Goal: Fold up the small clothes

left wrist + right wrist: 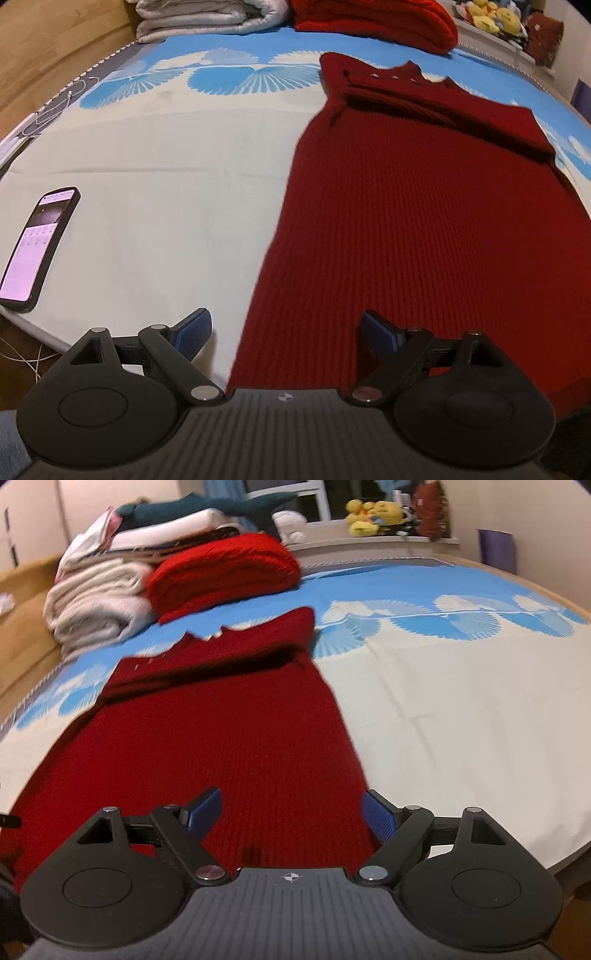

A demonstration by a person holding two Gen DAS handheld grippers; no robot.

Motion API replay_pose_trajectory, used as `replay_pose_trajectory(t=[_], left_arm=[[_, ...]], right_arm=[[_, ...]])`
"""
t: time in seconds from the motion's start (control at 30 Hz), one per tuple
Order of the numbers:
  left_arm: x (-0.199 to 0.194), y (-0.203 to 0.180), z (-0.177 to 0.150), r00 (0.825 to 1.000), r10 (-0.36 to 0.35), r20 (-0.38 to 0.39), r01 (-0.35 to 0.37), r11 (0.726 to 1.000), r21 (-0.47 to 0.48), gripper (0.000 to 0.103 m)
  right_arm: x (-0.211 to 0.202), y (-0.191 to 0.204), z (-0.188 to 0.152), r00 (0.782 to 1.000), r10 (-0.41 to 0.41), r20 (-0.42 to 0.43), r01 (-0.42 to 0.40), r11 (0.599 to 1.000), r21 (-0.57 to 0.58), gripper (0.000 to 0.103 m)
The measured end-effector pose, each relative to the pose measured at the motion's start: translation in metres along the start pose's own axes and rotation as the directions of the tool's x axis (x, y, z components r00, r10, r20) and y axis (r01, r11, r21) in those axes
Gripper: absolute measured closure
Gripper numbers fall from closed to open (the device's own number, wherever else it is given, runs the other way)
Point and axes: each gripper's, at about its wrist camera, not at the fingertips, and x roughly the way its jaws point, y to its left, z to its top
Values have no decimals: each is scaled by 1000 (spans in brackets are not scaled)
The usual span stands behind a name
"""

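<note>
Red sweater point(424, 229) lies flat on the bed point(166, 177), sleeves folded across its chest. Left hand-held gripper point(286, 328) and right hand-held gripper point(291, 808) hover at its hem, both wide apart, holding nothing. A phone point(37, 243) lies leftward.

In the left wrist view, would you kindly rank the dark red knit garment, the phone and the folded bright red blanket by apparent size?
1. Dark red knit garment, also nearest.
2. Folded bright red blanket, far and cropped, so unsure.
3. Phone.
</note>
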Motion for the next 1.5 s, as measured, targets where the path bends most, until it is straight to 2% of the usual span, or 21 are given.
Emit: replay_pose_trajectory(t=[0.2,0.5,0.97,1.23,1.33,1.43,1.5], left_arm=[[5,-5,-7,998,63,20,-64,997,50,12],[9,-8,-3,998,65,25,-66,996,52,12],[14,-7,1,998,56,19,-57,998,33,11],[15,-6,2,998,52,18,-53,998,31,11],[16,-3,5,999,49,17,-50,999,18,11],[19,7,9,996,85,22,-85,996,-30,11],[21,16,12,997,82,14,-81,994,-74,11]], right_arm=[[0,-6,-4,999,-29,-22,29,999,24,19],[7,-3,-3,999,-29,-36,30,999,19,19],[19,-14,-2,991,-107,-76,112,992,61,19],[22,-13,-3,987,-131,-88,135,990,37,19],[24,-16,-1,984,-152,-90,155,988,22,19],[27,-25,9,978,-186,-97,184,982,-31,18],[27,-38,15,979,-157,-129,157,988,-6,18]])
